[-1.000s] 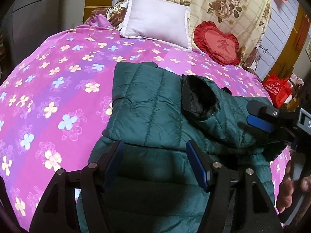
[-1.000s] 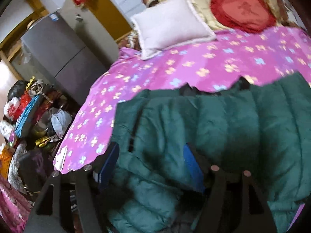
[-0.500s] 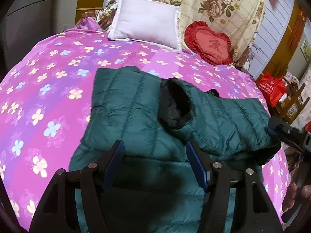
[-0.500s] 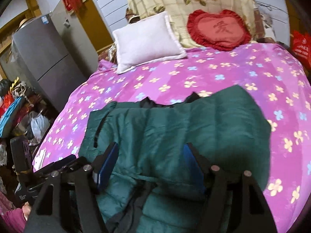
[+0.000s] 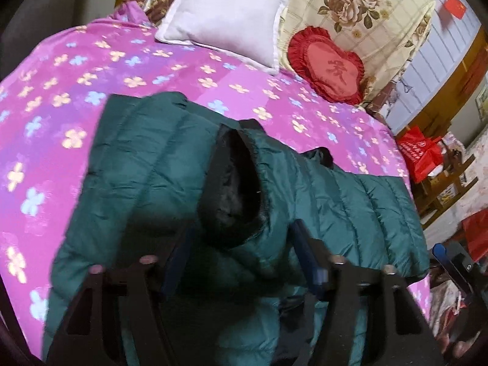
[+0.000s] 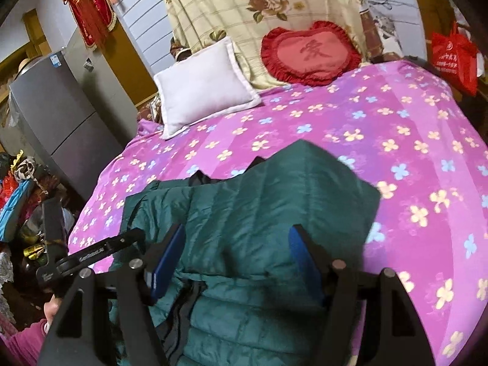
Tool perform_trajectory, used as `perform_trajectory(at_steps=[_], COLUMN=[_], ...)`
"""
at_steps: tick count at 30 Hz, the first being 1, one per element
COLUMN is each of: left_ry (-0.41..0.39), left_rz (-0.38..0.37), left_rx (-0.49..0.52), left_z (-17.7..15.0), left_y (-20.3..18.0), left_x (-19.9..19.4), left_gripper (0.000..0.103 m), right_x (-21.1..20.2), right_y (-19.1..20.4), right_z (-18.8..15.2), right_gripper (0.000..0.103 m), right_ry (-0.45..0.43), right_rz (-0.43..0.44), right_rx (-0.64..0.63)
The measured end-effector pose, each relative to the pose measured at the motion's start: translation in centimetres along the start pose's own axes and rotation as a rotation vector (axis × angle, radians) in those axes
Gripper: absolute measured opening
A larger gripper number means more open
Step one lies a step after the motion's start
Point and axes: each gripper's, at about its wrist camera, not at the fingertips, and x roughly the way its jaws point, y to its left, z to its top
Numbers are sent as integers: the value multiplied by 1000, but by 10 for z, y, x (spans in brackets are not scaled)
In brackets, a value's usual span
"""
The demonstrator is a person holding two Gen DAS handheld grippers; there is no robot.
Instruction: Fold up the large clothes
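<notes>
A dark green quilted puffer jacket (image 5: 146,164) lies on the bed near its front edge. One sleeve is folded across the body, and its black-lined cuff opening (image 5: 235,189) faces up. The jacket also shows in the right wrist view (image 6: 268,201), with both sleeves laid over the body. My left gripper (image 5: 241,262) is open and empty, just above the jacket's lower part. My right gripper (image 6: 238,256) is open and empty over the jacket's near edge. Part of the left gripper shows at the left of the right wrist view (image 6: 91,256).
The bed has a pink flowered cover (image 6: 396,140). A white pillow (image 6: 201,85) and a red heart cushion (image 6: 308,52) lie at the head. A grey fridge (image 6: 58,116) and clutter stand left of the bed. Red bags (image 5: 421,155) stand to the right.
Both grippers have drawn back from the jacket and now look over it from the near edge. The right sleeve now lies folded across the body.
</notes>
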Motion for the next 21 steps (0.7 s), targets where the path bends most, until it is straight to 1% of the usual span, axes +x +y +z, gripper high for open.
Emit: perform_trajectory(at_steps=[1,2,3,4,6,8,10,13,15,21], left_ry=[12,16,1,-17,-59,-103,-119,-114,-117,-98], left_rz=[24,52,54,59,94,124,135,139,157,202], left_rx=[23,53,68,83,118,119,100,73,72,88], left_z=[1,2,2,3,7,14,21,27,25,14], left_y=[-3,-6,-7,-7,-5,4,16,35,45,60], left_x=[3,5,2,-2,-12,-24,-30,-32,-32,-20], left_gripper=[7,6,2,2,0,0,0,0,0,0], right_x=[-3,-4,-5,-6,-3,4,17,41,63,127], right_y=[-3,-5,-9,-11,-17,-20,-21,-15,-5,29], right_z=[1,1,3,3,5,4,2,-4,-8,-26], right_gripper=[76,78,78,78,78,78,78,78,78,80], right_ry=[-6,-8,-8,-8,-5,6,22,54,87,170], right_rz=[-10,-18,-25,-29,-41,-51,-46,-43,-49,-116], right_rx=[3,7,15,21,32,39,54,56,24,-101])
